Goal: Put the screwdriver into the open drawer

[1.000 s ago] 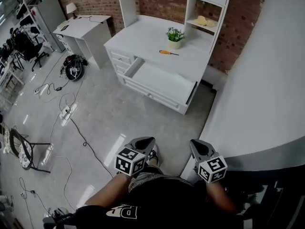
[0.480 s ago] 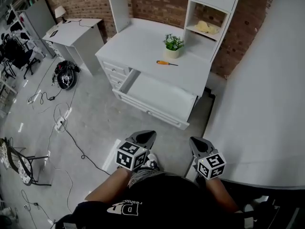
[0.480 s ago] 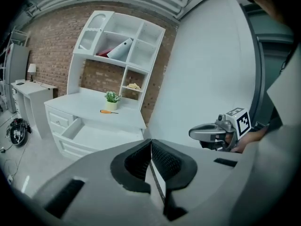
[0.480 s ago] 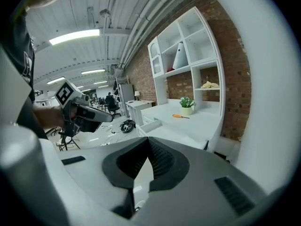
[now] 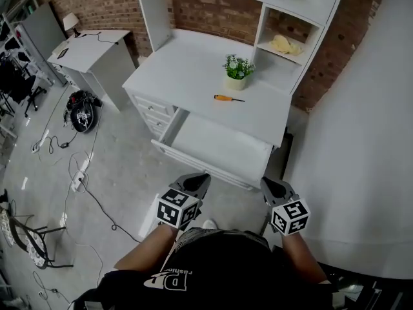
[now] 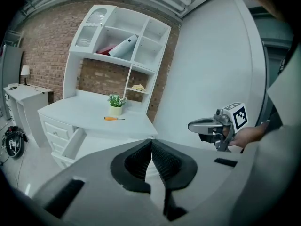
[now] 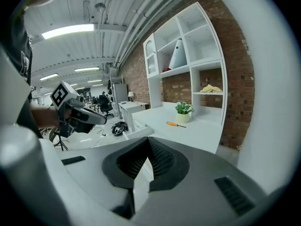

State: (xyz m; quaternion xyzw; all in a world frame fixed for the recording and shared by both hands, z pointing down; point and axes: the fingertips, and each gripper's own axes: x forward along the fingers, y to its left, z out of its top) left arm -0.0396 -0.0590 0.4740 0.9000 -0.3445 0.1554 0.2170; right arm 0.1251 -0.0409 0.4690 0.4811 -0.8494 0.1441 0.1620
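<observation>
An orange-handled screwdriver (image 5: pixel 228 98) lies on the white desk top (image 5: pixel 187 70), just in front of a small potted plant (image 5: pixel 237 72); it also shows in the left gripper view (image 6: pixel 114 118) and the right gripper view (image 7: pixel 175 124). The open drawer (image 5: pixel 219 148) sticks out of the desk's front below it, with nothing inside. My left gripper (image 5: pixel 197 181) and right gripper (image 5: pixel 270 186) are held side by side short of the drawer's front, both shut on nothing. Each gripper sees the other: the right gripper (image 6: pixel 192 125) and the left gripper (image 7: pixel 102 120).
A white curved wall (image 5: pixel 361 141) runs close along the right. A hutch of shelves (image 5: pixel 284 18) stands on the desk's back, with a yellow cloth (image 5: pixel 282 44) in one bay. Cables (image 5: pixel 84 179) trail over the floor at left, by a second small desk (image 5: pixel 84 50).
The desk, drawer and screwdriver have drawn nearer and lower in the head view as the person walks toward them. Both grippers stay shut and side by side.
</observation>
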